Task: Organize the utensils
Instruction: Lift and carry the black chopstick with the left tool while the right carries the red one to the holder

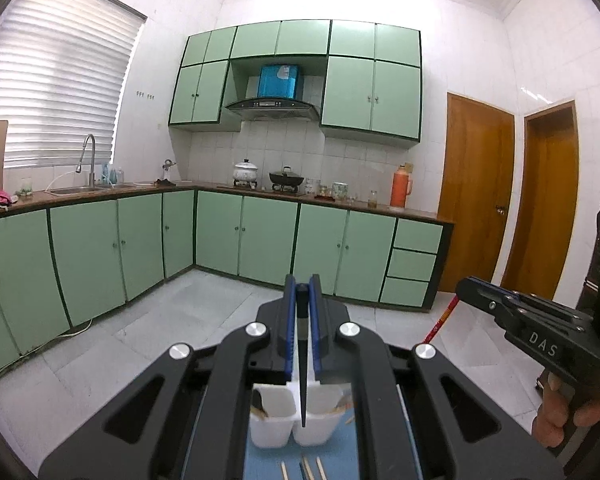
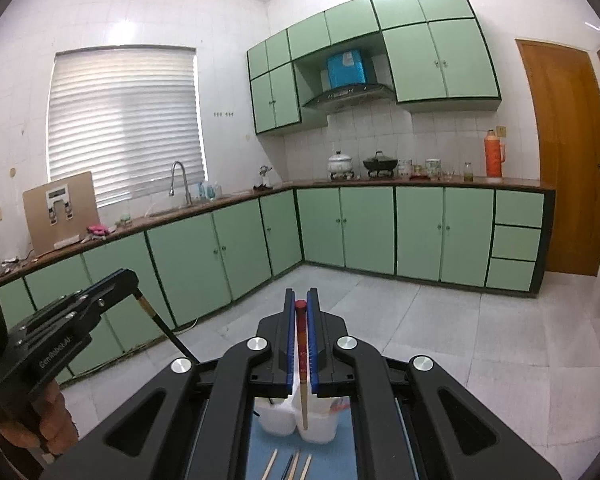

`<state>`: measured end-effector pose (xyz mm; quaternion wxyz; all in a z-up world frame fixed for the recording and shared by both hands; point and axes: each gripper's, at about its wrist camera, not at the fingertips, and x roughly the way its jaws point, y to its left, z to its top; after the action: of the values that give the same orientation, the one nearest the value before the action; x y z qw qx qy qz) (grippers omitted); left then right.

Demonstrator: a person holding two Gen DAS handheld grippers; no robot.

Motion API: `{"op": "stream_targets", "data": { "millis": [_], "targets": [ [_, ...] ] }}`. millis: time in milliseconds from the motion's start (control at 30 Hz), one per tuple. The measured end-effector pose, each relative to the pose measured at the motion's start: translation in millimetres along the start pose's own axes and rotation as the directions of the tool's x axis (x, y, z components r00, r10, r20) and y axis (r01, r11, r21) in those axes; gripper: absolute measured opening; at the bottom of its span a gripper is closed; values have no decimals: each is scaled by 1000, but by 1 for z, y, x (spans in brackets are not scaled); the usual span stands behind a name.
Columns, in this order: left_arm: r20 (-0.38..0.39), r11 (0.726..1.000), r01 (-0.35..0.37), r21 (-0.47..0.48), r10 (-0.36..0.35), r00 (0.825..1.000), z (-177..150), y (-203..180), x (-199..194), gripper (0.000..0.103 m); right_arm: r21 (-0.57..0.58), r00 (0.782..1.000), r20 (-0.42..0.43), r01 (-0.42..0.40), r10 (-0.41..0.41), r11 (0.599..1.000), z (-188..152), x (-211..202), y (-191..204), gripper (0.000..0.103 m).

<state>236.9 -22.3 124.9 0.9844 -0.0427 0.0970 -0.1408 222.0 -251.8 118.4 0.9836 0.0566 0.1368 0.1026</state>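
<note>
My left gripper (image 1: 302, 286) is shut on a black chopstick (image 1: 302, 380) that hangs point down over a white two-compartment holder (image 1: 274, 424). My right gripper (image 2: 301, 300) is shut on a red-topped chopstick (image 2: 302, 364) that hangs over the same holder (image 2: 278, 416). The holder stands on a blue mat (image 2: 340, 452), with utensils in it. Several loose wooden chopsticks (image 2: 296, 466) lie on the mat in front of it. The right gripper shows at the right of the left wrist view (image 1: 466, 290), and the left gripper at the left of the right wrist view (image 2: 130, 280).
Both grippers are held high, facing a kitchen with green cabinets (image 1: 268, 236), a sink (image 1: 84, 189), pots on a stove (image 1: 286, 178), an orange thermos (image 1: 400, 186) and wooden doors (image 1: 476, 196). A tiled floor (image 2: 440, 340) lies beyond the mat.
</note>
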Motion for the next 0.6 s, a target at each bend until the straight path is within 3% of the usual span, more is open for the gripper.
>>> {"op": "stream_targets", "data": {
  "millis": [300,600],
  "targets": [
    [-15,998,-54,26,55,998,-14,3,79,5,25,1000,-14,23,-22,999,0,64,-17,5],
    [-160,995,-74,61,83,984,-64,16,135,6,-1,992,-118,39,-39,999,-44,122,-19,5]
  ]
}}
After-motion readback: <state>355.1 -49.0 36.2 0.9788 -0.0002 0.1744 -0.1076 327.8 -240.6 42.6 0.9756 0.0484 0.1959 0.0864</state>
